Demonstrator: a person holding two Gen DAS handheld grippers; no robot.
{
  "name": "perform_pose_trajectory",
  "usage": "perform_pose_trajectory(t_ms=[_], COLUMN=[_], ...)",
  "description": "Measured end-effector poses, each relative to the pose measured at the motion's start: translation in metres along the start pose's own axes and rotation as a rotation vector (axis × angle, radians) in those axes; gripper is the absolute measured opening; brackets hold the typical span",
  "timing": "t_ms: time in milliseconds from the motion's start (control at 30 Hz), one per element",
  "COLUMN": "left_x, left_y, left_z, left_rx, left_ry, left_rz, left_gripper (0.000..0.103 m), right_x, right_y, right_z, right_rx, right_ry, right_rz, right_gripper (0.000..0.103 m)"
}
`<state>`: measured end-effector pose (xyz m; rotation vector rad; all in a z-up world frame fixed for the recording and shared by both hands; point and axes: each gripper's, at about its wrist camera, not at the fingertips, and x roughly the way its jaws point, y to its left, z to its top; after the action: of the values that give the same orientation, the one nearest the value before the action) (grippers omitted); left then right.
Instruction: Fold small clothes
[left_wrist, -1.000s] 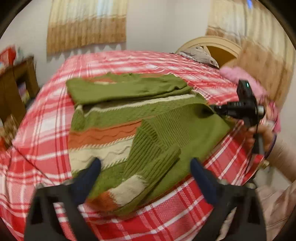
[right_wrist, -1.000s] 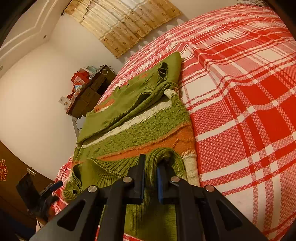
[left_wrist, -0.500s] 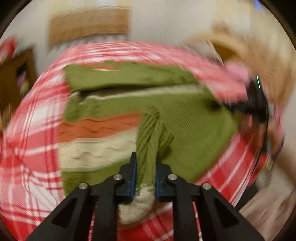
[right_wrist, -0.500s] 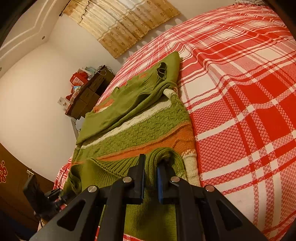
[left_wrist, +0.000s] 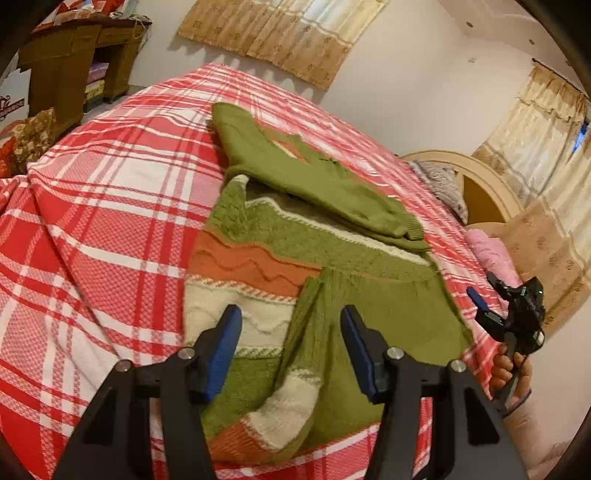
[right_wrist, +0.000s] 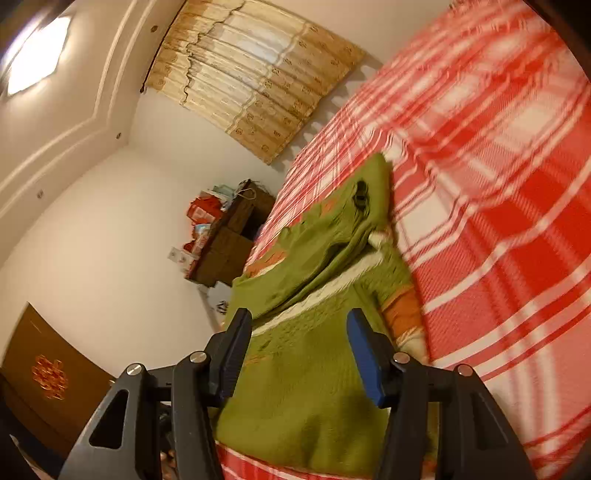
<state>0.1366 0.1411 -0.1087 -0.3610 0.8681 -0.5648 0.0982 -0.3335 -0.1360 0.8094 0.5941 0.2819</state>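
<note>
Two grippers: I see my left gripper (left_wrist: 290, 341) and right gripper (right_wrist: 299, 347) both spread wide, released.
Sweater: green, orange and cream knitted sweater (left_wrist: 295, 243), sleeves folded in, on red-and-white plaid bedspread (left_wrist: 110, 206).

Left gripper (left_wrist: 290, 345) and right gripper (right_wrist: 299, 350) — both spread wide, empty.

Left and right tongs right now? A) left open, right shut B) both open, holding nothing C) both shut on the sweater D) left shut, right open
B: the left tongs and right tongs both stand spread above the sweater, with nothing between the fingers.
</note>
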Motion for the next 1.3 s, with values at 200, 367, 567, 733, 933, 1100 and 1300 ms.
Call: perform_pose_trajectory(t_ms=[200,367,567,733,933,1100,1300], left_x=[-0.001,0.031,-0.008,-0.002,0.003,0.009,0.016], left_y=[-0.042,-0.055,-0.018,0.003,-0.012,-0.012,-0.013], left_z=[-0.011,-0.021,0.005,0.003,-0.001,0.005,0.002], left_rx=[0.234,0.374,0.108,0.044,0.096,0.107,0.115], left_ry=[0.032,0.114,-0.025,0.016,0.026,0.016,0.027], left_rz=[0.017,0.253,0.091,0.133,0.079,0.087,0.111], left_gripper=[0.077,0.067,0.013,0.01,0.035,0.04,0.04], right_x=[-0.005,-0.005,-0.011,-0.01,-0.014,0.007,0.054], right_y=[0.009,0.009,0.012,0.011,0.021,0.042,0.048], right_z=[-0.012,-0.021,-0.022,-0.023,-0.019,-0.017,-0.018], right_rx=[-0.061,-0.061,-0.072,-0.073,-0.166,-0.392,-0.551], right_ry=[0.049,0.055,0.049,0.049,0.036,0.062,0.138], right_rz=[-0.056,-0.057,-0.066,-0.072,-0.169,-0.31,-0.415], right_gripper=[0.055,0.055,0.055,0.055,0.055,0.055,0.055])
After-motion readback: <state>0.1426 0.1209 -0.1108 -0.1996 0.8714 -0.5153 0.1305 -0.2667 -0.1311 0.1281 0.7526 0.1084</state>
